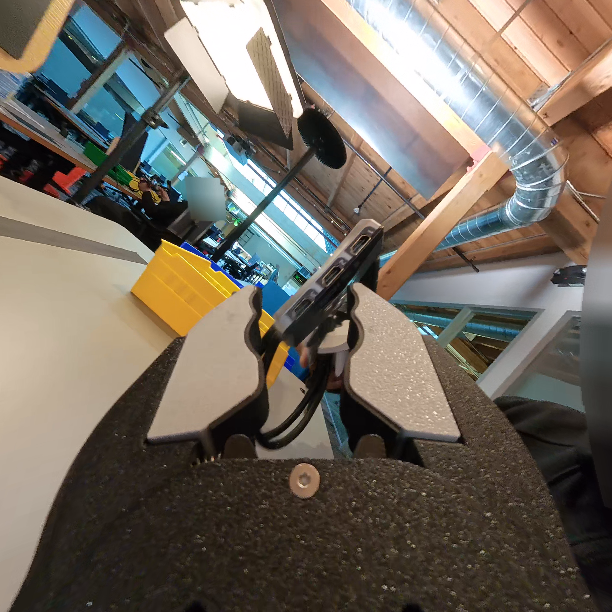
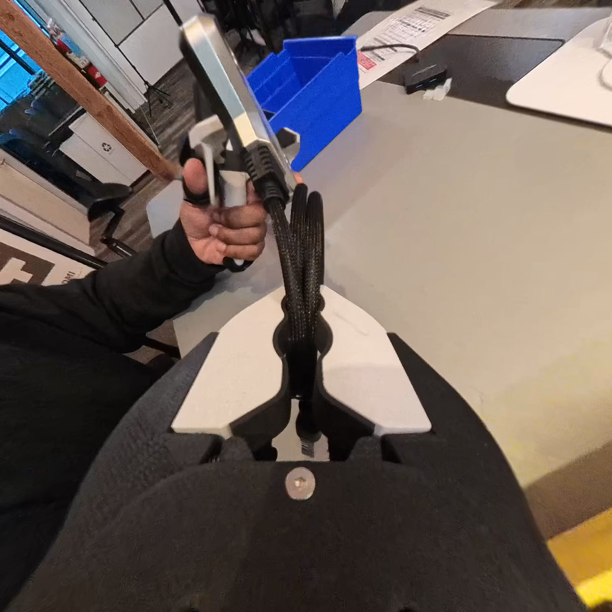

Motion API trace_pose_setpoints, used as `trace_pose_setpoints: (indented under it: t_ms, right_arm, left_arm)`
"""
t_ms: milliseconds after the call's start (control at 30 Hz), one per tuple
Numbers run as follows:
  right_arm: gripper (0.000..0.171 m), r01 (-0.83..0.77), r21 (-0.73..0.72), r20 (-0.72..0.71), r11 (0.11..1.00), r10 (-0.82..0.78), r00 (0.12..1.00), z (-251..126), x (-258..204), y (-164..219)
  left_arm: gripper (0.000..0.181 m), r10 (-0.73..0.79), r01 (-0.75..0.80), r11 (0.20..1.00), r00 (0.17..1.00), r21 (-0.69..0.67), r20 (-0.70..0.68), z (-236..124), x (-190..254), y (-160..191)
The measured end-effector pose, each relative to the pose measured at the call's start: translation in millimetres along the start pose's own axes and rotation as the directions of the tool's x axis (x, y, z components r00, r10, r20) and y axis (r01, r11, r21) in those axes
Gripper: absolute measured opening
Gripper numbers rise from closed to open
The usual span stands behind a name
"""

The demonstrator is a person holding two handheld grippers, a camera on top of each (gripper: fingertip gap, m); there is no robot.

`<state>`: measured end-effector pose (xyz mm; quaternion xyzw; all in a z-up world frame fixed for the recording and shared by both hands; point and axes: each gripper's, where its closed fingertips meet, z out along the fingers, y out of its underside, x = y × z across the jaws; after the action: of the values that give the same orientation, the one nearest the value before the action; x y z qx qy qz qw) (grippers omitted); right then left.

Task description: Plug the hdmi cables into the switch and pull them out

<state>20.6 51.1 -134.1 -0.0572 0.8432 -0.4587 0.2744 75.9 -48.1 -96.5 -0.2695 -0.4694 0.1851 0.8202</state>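
Two tools: right [image 2: 303, 308] clamps cable [image 2: 299, 265], left [image 1: 303, 304] w/ switch [image 1: 331, 278].

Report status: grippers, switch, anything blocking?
Left gripper open, flat grey metal switch past its tips, three visible ports empty. Right gripper shut on looped black braided cable, plugged into switch. Hand steadies switch.

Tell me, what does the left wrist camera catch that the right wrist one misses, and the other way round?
Only the left wrist view shows the switch's row of empty ports, a yellow bin on the table, and the wooden ceiling with its silver duct.

Only the right wrist view shows a person's hand, a black plug seated in the switch's end, and the braided cable looped down into the shut right gripper.

Both show the switch held up in the air, a blue bin and the pale table.
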Motion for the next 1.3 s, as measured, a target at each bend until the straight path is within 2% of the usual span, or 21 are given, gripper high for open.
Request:
trace_pose_setpoints:
  t_ms: [133,300,433,533,667,767,867,1033,1100,1167,1233,1300]
  right_arm:
    - [0.01,0.019,0.001,-0.038,1.0,-0.019,0.999,-52,9,-33]
    - [0.01,0.134,-0.05,-0.298,0.99,-0.143,0.944,-140,67,-92]
    - [0.01,0.175,-0.215,-0.496,0.961,-0.262,0.828,-203,139,-118]
    - [0.01,0.145,-0.424,-0.544,0.894,-0.379,0.748,-229,189,-110]
    - [0.01,0.052,-0.682,-0.478,0.729,-0.499,0.722,-230,241,-74]
    - [0.01,-0.015,-0.799,-0.412,0.601,-0.53,0.741,-222,268,-49]
    - [0.01,-0.08,-0.856,-0.369,0.511,-0.494,0.788,-212,288,-28]
    - [0.011,-0.121,-0.895,-0.309,0.429,-0.401,0.863,-197,319,4]
    - [0.013,-0.147,-0.885,-0.339,0.441,-0.397,0.853,-197,337,10]
    - [0.028,-0.158,-0.855,-0.388,0.495,-0.407,0.827,-200,352,9]
    - [0.044,-0.146,-0.808,-0.432,0.571,-0.406,0.805,-204,355,1]
    - [0.05,-0.108,-0.739,-0.486,0.665,-0.415,0.769,-211,351,-14]
  left_arm:
    - [0.049,0.033,-0.033,0.999,0.999,-0.012,0.036,-4,-8,-1]
    - [0.049,0.036,-0.032,0.997,0.998,-0.069,0.053,0,-16,12]
    - [0.049,0.058,-0.048,0.989,0.996,-0.138,0.068,4,-23,28]
    - [0.049,0.069,-0.054,0.982,0.995,-0.179,0.078,6,-29,38]
    - [0.049,0.071,-0.05,0.976,0.993,-0.21,0.091,6,-36,46]
    - [0.049,0.068,-0.045,0.974,0.993,-0.221,0.1,5,-41,50]
    - [0.049,0.072,-0.045,0.971,0.992,-0.235,0.107,4,-46,52]
    - [0.049,0.093,-0.06,0.958,0.99,-0.282,0.107,2,-50,59]
    - [0.049,0.102,-0.065,0.951,0.989,-0.302,0.11,2,-51,62]
    - [0.049,0.119,-0.077,0.945,0.986,-0.319,0.114,1,-52,64]
    - [0.049,0.143,-0.094,0.937,0.982,-0.335,0.123,0,-54,65]
    - [0.05,0.184,-0.125,0.928,0.973,-0.351,0.14,-1,-56,64]
